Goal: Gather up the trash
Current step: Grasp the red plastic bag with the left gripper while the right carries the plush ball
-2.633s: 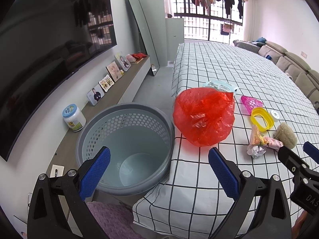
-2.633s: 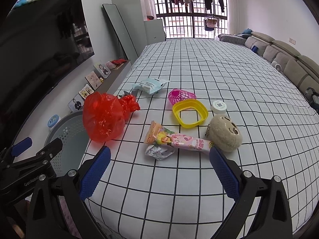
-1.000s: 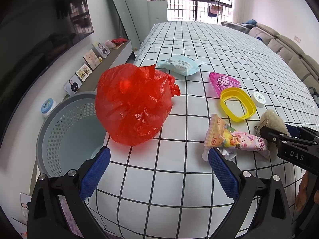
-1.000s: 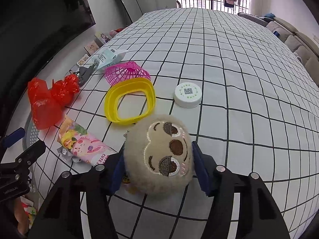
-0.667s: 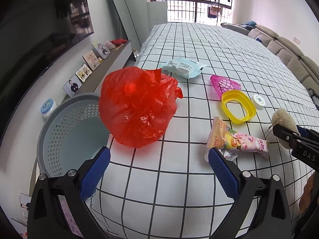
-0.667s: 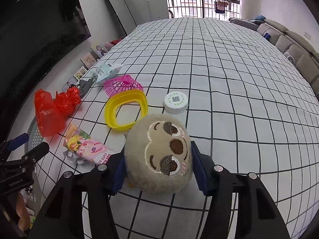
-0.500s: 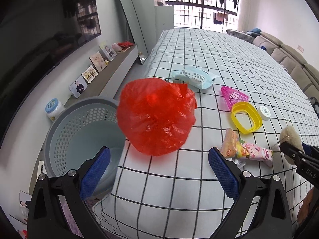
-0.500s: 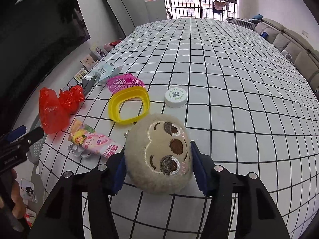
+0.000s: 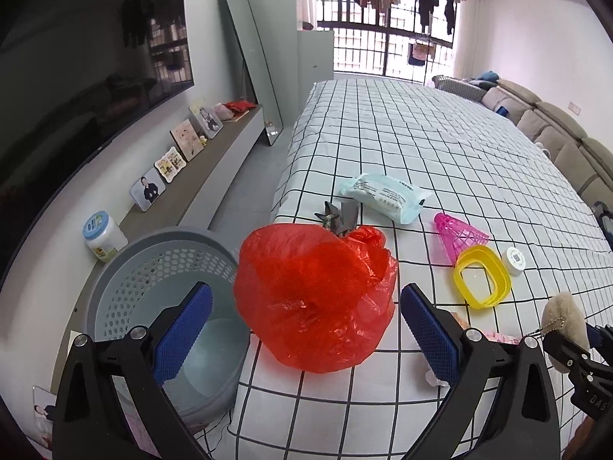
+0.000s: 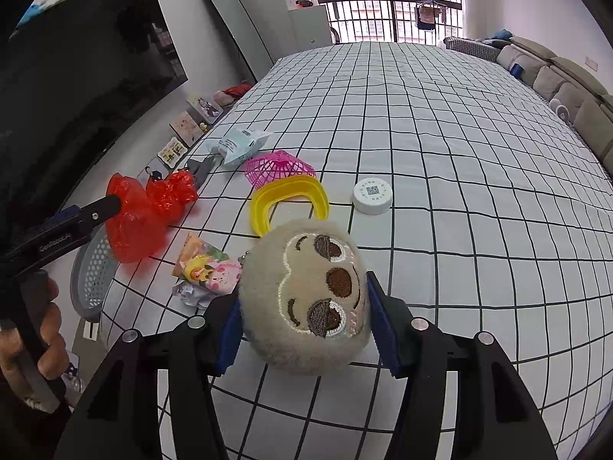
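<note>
A crumpled red plastic bag [image 9: 314, 295] lies at the bed's near left corner, beside a grey perforated basket [image 9: 115, 268] on the floor. My left gripper [image 9: 306, 333] hovers over it, open; its blue pads stand clear of the bag on either side. In the right wrist view one left finger [image 10: 109, 204] reaches the bag's [image 10: 138, 214] upper edge. My right gripper [image 10: 306, 329] is shut on a beige plush toy head [image 10: 306, 299], held above the bed. A snack wrapper [image 10: 207, 264] with crumpled foil lies just behind the plush.
On the checked bedsheet [image 9: 402, 138] lie a yellow ring [image 9: 482, 281], a pink mesh cone [image 9: 459, 234], a white cap [image 9: 515, 260], a wipes pack [image 9: 383, 197] and a small dark object [image 9: 337, 218]. A shelf with photo frames [image 9: 168, 165] and a jar [image 9: 101, 235] runs along the left wall.
Both grippers have risen and drawn back from the bed. The plush stays clamped in the right gripper. The left view has swung left, so more of the basket shows.
</note>
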`<state>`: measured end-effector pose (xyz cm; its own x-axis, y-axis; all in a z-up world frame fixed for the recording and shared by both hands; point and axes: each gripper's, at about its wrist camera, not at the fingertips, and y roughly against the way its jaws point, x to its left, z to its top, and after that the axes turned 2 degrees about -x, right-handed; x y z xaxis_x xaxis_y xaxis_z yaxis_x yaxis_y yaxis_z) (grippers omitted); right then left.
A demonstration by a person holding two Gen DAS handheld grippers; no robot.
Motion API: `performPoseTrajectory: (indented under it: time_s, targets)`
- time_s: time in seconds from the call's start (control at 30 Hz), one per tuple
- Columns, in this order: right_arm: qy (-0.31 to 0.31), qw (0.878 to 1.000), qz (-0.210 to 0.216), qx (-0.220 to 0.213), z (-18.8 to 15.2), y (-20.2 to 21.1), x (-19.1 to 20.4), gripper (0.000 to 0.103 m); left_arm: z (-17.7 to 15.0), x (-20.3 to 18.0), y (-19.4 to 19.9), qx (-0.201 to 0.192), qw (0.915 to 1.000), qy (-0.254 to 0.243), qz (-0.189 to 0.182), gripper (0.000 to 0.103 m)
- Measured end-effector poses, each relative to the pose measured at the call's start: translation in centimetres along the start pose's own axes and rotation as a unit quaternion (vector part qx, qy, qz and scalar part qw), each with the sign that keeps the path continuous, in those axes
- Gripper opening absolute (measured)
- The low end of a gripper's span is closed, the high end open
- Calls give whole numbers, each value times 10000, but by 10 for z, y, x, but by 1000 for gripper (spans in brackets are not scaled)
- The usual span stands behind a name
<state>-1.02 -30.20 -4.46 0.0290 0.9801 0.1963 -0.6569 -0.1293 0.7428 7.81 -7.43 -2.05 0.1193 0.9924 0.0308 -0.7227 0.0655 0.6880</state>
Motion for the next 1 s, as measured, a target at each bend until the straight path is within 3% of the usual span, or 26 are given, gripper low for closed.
performPoseTrajectory:
  time_s: [0.2, 0.23, 0.3, 0.43, 0.5, 0.6, 0.8, 1.0]
  targets:
    - [-3, 10000, 15, 66, -2, -4, 7, 56, -3, -11, -23, 48, 9997, -238, 89, 93]
    - [-3, 10000, 10, 81, -2, -5, 8, 56, -3, -13, -24, 19, 9996, -271, 124, 88]
    - [4, 9999, 7, 106, -3, -6, 10, 56, -5, -13, -25, 51, 9997, -230, 99, 66]
    - [-1, 9999, 6, 109, -3, -6, 14, 56, -7, -7, -22, 73, 9998, -62, -159, 45]
    - [4, 10000, 4, 92, -2, -5, 17, 56, -8, -4, -20, 93, 9996, -22, -259, 29]
    - [21, 10000, 26, 53, -1, -2, 22, 56, -10, 2, -13, 77, 9992, 20, -379, 20]
    - [115, 9999, 95, -52, 8, 6, 40, 56, -8, 22, 11, -84, 9990, 131, -415, 17]
    - [387, 9986, 283, -216, 19, 12, 71, 56, -3, 53, 40, -379, 9990, 221, -130, 17]
